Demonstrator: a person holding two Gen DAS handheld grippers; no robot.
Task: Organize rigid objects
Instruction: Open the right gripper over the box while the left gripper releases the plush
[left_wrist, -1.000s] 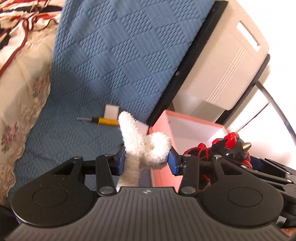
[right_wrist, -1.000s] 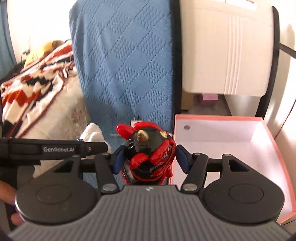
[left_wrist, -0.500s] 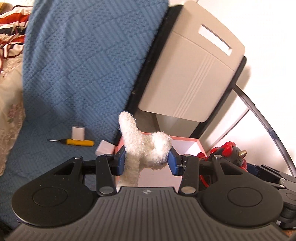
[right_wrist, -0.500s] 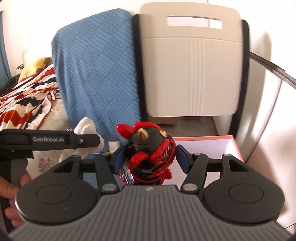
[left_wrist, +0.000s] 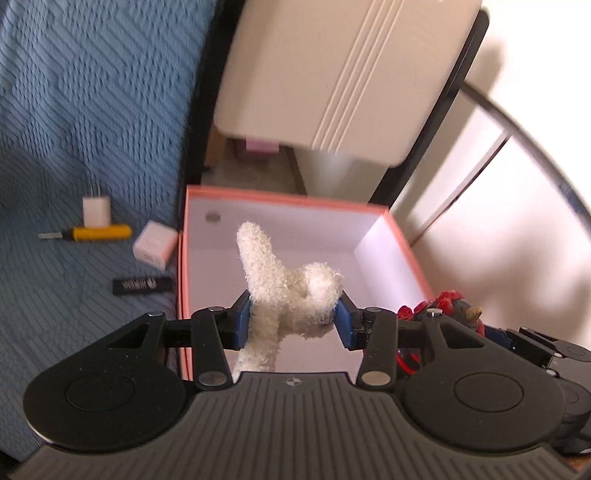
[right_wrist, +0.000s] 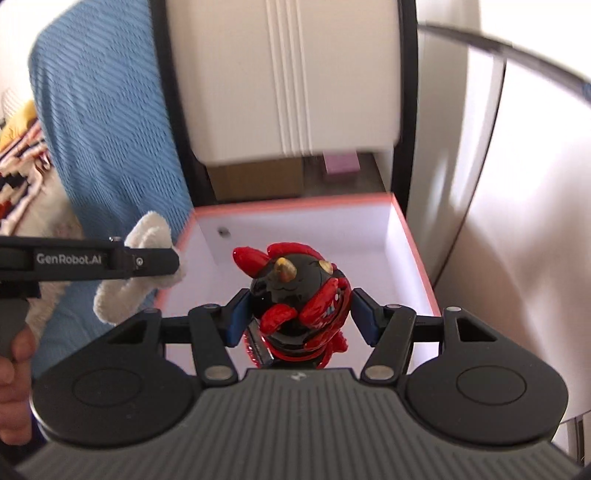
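My left gripper (left_wrist: 293, 319) is shut on a white fluffy plush toy (left_wrist: 284, 288), held over the open pink box (left_wrist: 402, 240) with a white inside. In the right wrist view the same plush toy (right_wrist: 147, 258) shows at the left, beside the box's left rim. My right gripper (right_wrist: 297, 315) is shut on a glossy black and red horned figurine (right_wrist: 299, 295), held above the pink box (right_wrist: 413, 251). That figurine (left_wrist: 443, 306) peeks in at the right of the left wrist view.
On the blue quilted cover (left_wrist: 74, 110) left of the box lie a white plug charger (left_wrist: 96, 210), a yellow-handled tool (left_wrist: 99, 232), a white cube adapter (left_wrist: 153, 247) and a black strip (left_wrist: 142, 285). A cream panel (left_wrist: 332, 74) stands behind the box. A hand (right_wrist: 14, 365) holds the left gripper.
Both grippers have swung right and come over the pink box, whose whole white inside now shows. Each keeps its hold on its toy.
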